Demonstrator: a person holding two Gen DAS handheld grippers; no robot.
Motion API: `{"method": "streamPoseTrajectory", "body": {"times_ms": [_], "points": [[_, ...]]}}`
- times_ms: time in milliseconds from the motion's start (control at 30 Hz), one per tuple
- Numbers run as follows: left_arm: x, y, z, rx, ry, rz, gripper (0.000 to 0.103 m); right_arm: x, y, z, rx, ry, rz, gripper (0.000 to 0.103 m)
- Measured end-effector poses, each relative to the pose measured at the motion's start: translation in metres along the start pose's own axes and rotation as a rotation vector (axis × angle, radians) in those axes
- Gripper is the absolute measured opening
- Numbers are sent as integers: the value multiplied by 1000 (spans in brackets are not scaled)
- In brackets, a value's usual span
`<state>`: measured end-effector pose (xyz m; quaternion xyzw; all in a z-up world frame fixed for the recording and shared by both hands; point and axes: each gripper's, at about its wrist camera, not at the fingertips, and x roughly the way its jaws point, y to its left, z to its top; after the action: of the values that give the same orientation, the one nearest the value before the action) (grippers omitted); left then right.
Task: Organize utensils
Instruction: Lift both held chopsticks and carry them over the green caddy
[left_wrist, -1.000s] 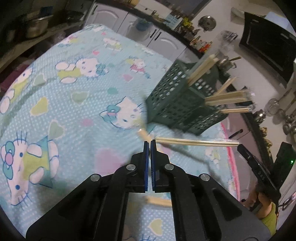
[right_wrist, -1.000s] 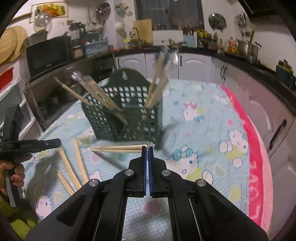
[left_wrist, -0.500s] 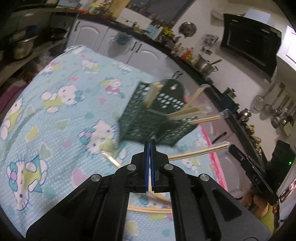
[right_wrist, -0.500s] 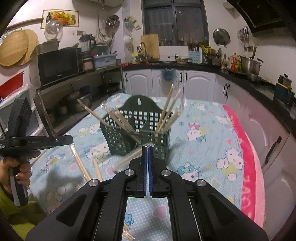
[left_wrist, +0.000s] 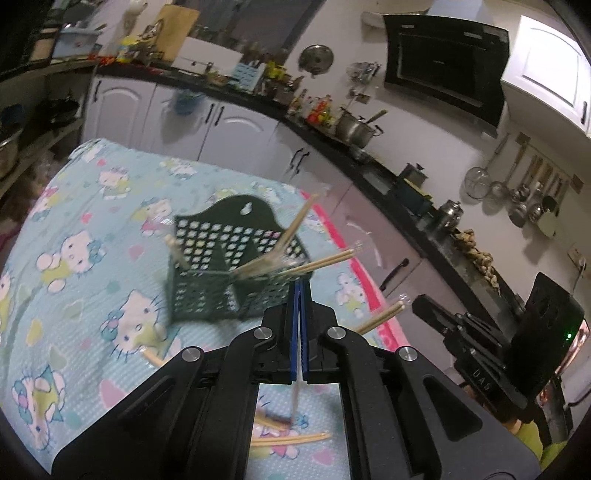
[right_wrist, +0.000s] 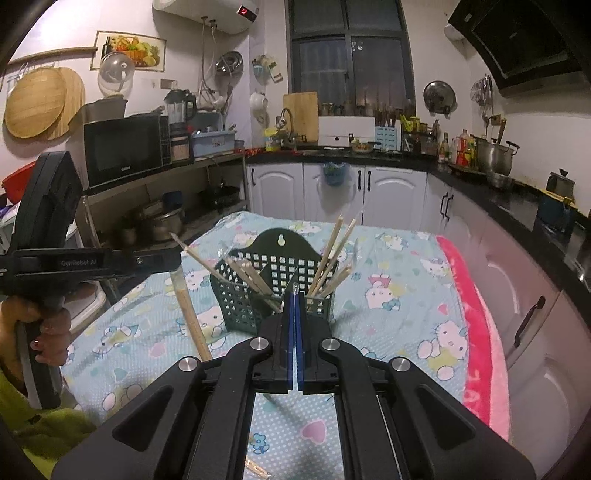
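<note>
Both grippers clamped on wrapped chopsticks, left gripper (right_wrist: 177, 260) on one chopstick (right_wrist: 190, 315), right gripper (right_wrist: 294, 295) on another; tip each upright over the basket (right_wrist: 275, 291) on the table (right_wrist: 399, 332), then release.

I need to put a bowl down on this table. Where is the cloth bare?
Bare cloth lies between the green basket and the pink edge, and behind the basket toward the cabinets. Crowded: loose chopsticks near the left gripper.

dim, warm indoor light fills both views, and the window (right_wrist: 351, 48) is dark. fisheye bending curves the edges into black corners. the basket (left_wrist: 236, 266) and chopsticks (left_wrist: 321, 260) smear with motion blur in the left wrist view.
</note>
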<state>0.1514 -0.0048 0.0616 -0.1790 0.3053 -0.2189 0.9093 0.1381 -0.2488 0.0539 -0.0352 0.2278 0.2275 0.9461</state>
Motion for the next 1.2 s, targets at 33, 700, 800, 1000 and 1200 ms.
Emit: {"method": "streamPoseTrajectory", "body": {"times_ms": [33,700,800,1000,1200], "points": [[0,-3,2,4,-1,-8,0,-3,-1,1,1,-5,-3,1],[-20,-63,50,105,-80,-120,0,-43,-2,36,14,-125,-14,1],[-24,-71,60,120,-104,-132,0,-48,-1,45,13,-147,-9,1],[-33,-82,81,145,-153,-141,0,-55,4,63,-7,-182,-7,1],[-46,-92,108,172,-214,-123,0,-54,5,85,-13,-194,-2,1]]}}
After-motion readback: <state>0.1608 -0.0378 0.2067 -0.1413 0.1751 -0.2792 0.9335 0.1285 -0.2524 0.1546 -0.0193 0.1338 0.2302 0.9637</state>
